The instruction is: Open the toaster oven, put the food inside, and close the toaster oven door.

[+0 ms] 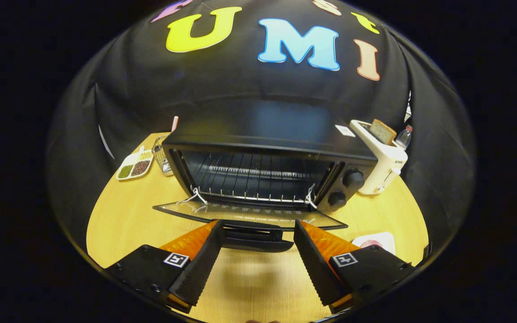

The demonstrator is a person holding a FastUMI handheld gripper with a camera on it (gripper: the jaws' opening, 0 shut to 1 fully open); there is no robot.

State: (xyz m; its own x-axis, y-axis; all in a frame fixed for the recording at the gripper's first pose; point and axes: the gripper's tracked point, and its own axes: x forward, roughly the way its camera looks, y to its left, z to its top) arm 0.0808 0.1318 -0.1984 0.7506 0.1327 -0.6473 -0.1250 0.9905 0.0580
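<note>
The wooden desk (124, 220) spreads wide under everything, and square in the middle of it sits the black toaster oven (267, 157), its door (249, 214) dropped flat toward the gripper and the wire rack (249, 190) bare inside. Right of the oven stands a white toaster (382, 166) with a slice of bread (382, 131) poking out of its slot, a bottle (405, 137) just behind it. Over to the left, near the oven's far corner, there's a divided tray (135, 165) of what look like beans or seeds. Down by the right finger, a small white plate (377, 240) with something pinkish on it, possibly the food. The gripper (256, 229) is spread wide, holding nothing, its fingers (204, 260) flanking the door's handle (254, 237) without touching it.
</note>
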